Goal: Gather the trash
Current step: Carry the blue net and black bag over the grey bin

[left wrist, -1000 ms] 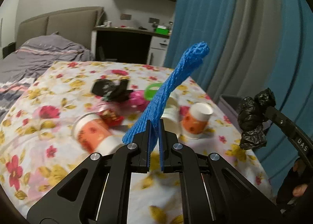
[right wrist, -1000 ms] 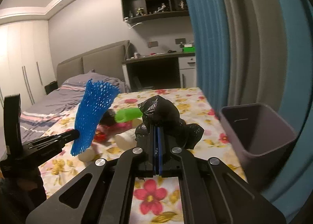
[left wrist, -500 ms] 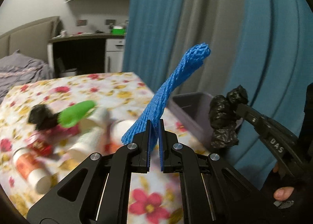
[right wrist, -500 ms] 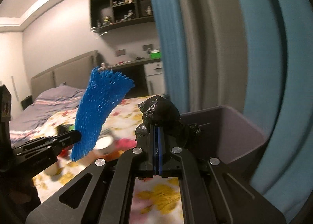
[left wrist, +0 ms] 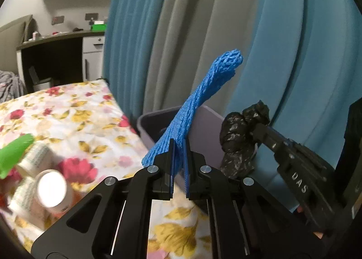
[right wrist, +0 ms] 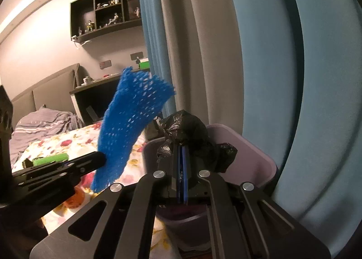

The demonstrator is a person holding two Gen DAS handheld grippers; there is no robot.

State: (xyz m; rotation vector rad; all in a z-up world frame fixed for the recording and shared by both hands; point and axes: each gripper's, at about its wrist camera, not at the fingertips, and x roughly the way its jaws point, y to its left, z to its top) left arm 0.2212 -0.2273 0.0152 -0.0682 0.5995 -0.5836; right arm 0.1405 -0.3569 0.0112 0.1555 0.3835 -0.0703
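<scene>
We face the curtains (left wrist: 203,32), blue and grey folds that fill most of both views. Left of them lies the bed (left wrist: 67,118) under its flowered sheet, with blurred cups (left wrist: 48,188) and a green piece (left wrist: 13,154) at the near left. Between the bed's edge and the curtains stands the bin (right wrist: 246,152), a grey-lilac tub with its mouth open to us.

We hold both grippers tilted a little downward and aimed at the bin. The left gripper (left wrist: 178,152) sits in front of the bin's near wall, its jaws clamped on the net (left wrist: 203,91), a blue foam mesh sleeve that sticks up and to the right, past the bin's rim and against the curtains. The right gripper (right wrist: 182,157) comes in from the right, just beside the left one, with its jaws pressed together on the bag (right wrist: 187,130), a crumpled black plastic wad that bulges above and to the right of the fingertips. In the right wrist view the bag hangs in front of the bin's open mouth.
</scene>
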